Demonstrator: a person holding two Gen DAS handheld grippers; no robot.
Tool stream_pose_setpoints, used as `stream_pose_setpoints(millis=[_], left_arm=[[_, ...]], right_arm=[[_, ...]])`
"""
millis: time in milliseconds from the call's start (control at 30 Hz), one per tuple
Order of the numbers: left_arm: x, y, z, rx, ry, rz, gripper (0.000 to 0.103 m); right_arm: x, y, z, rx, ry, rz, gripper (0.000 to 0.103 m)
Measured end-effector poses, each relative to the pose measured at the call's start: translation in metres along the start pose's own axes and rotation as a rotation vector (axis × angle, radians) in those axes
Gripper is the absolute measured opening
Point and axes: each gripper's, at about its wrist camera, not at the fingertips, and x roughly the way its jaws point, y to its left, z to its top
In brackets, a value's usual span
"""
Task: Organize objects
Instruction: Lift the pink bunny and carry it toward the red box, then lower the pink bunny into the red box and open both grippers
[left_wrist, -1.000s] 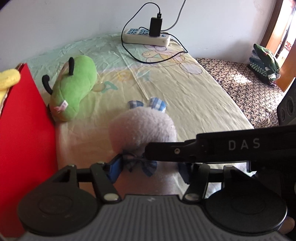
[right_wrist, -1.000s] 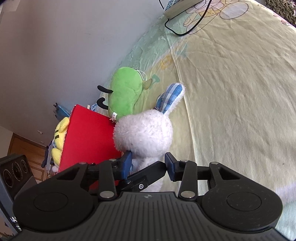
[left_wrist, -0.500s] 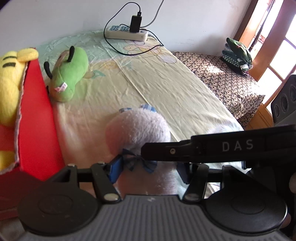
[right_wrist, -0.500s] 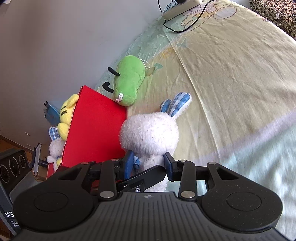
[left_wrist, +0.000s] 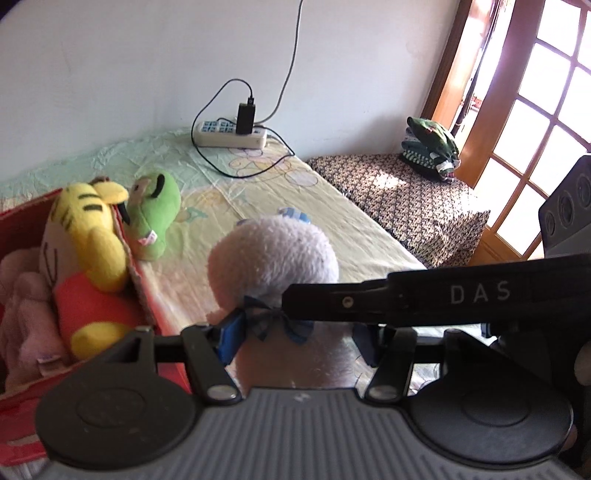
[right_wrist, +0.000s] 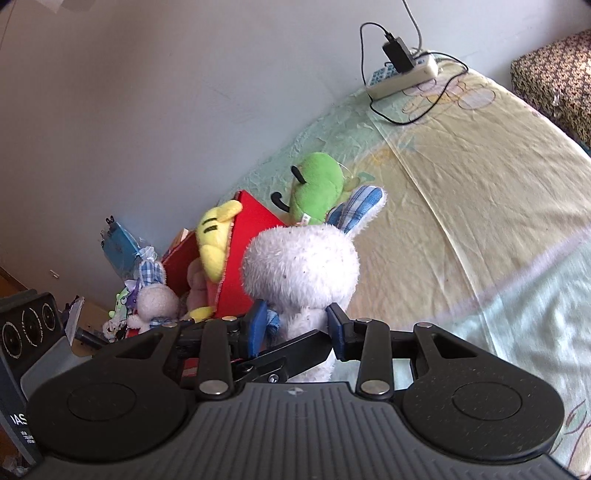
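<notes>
Both the left tool (left_wrist: 299, 341) and right tool (right_wrist: 297, 325) were clamped, narrowly open, on the white rabbit (right_wrist: 301, 264) just beside the red box (right_wrist: 240, 266), whose rim might snag its dangling body

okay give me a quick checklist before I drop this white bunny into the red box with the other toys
1. Left tongs clamped on white bunny: ok.
2. Right tongs clamped on the bunny too: ok.
3. Bunny lifted clear of the bed sheet: cannot tell.
4. Free room in red box: cannot tell; yellow toy and pink plush already fill the visible part.
5. Green toy outside the box, against its wall: not ok, still to be put away.
</notes>
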Motion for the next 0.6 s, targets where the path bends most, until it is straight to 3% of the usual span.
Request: stream_pose_setpoints(millis=[300, 600], left_arm=[[-0.063, 0.02, 0.007, -0.006, -0.155, 0.04, 0.06], [-0.102, 0.056, -0.001, -0.058, -0.23, 0.139, 0.06]], right_arm=[[-0.005, 0.055, 0.004, -0.101, -0.099, 0.077, 0.039], [0.028, 0.095, 0.006, -0.18, -0.081, 0.166, 0.039]])
